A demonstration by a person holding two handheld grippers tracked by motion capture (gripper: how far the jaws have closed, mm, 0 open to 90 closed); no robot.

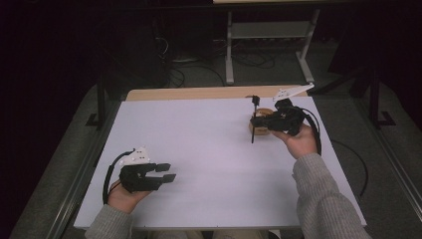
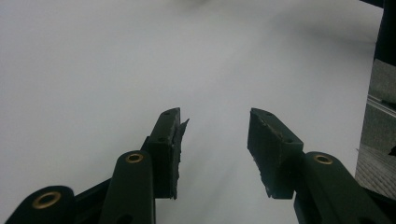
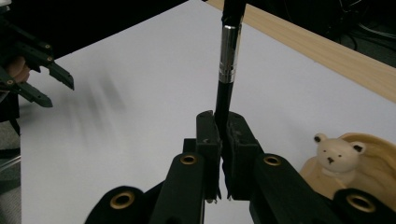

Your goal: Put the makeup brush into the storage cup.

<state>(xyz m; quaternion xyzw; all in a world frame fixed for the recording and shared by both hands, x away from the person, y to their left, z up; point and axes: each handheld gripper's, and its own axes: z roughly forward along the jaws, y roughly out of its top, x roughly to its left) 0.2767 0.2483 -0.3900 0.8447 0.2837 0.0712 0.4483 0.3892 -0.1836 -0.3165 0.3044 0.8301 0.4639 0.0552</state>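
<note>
Jaws of your right gripper (image 3: 220, 135) are clamped on a black pen (image 3: 227, 65), which stands roughly upright between the pads; in the right gripper view a silver band ringing the barrel sits above the grip point, and the upper end leaves the top of the frame. In the high view the same gripper (image 1: 255, 121) is held over the far right part of the table (image 1: 209, 149), your right hand (image 1: 298, 142) wrapped around its body, and the pen (image 1: 254, 119) shows as a thin dark line passing vertically through the jaws, with a clip-like piece at its top. Just beside the pen, toward your right, a tan holder (image 3: 364, 163) with a small white bear figure (image 3: 335, 154) rests on the table; in the high view it is partly hidden behind the gripper (image 1: 263, 113). Your left gripper (image 2: 215, 140) is released, its jaws standing well apart with nothing between them, over bare white table surface. In the high view it (image 1: 168, 173) lies near the front left corner, held in your left hand (image 1: 124, 196), well apart from the pen. A strip of bare wood (image 1: 199, 93) runs along the far table edge.
</note>
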